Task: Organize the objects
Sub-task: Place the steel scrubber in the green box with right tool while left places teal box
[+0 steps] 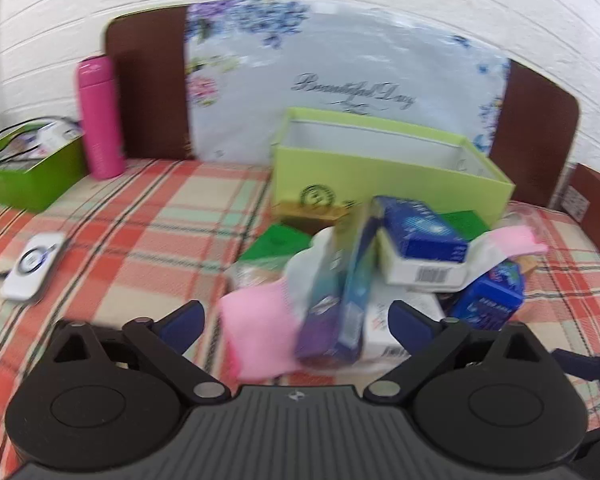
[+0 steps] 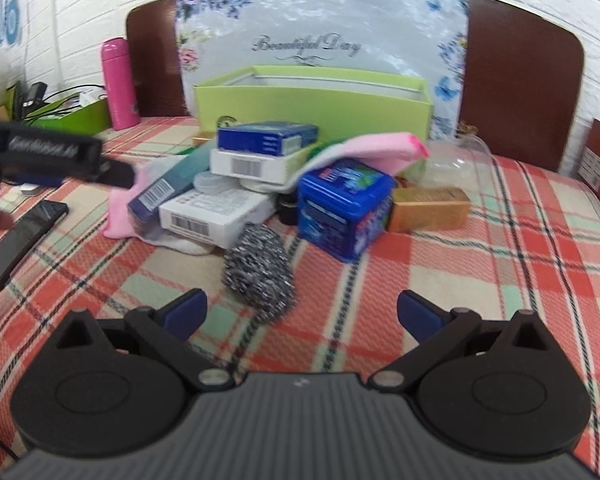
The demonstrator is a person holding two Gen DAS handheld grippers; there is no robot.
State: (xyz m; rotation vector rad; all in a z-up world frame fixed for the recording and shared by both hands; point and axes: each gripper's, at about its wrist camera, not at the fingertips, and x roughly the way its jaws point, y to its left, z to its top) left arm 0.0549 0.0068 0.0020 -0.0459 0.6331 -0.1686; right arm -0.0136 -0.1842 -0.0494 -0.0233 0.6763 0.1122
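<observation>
Right now both grippers hang over a plaid blanket (image 2: 440, 280) with their jaws spread wide and nothing between them. The left gripper (image 1: 296, 320) faces the near end of a heap of clutter: a long purple and teal box (image 1: 336, 300) leans up out of the heap, its low end between the open fingers but not clearly touched by either. Just left of that box lies a pink cloth (image 1: 256, 332), blurred. Behind it a dark blue box (image 1: 420, 228) sits on top of a white box with a barcode (image 1: 420, 272), and a blue tub (image 1: 488, 296) stands at the right of the heap. The right gripper (image 2: 302, 312) looks at the same heap from farther back. A steel scouring pad (image 2: 260, 268) lies on the blanket just ahead of its fingers, apart from both. Past the pad sit a white carton (image 2: 212, 216) and the blue tub (image 2: 344, 208), with a gold box (image 2: 428, 208) beside the tub. An open light green box (image 2: 312, 108) stands behind the heap, against a flowered board (image 2: 320, 20) at the head of the bed. Off to the left, a pink bottle (image 2: 118, 84) stands upright beside a darker green tray (image 2: 76, 120) holding cables. A black phone (image 2: 24, 236) lies flat on the blanket at the left edge.
</observation>
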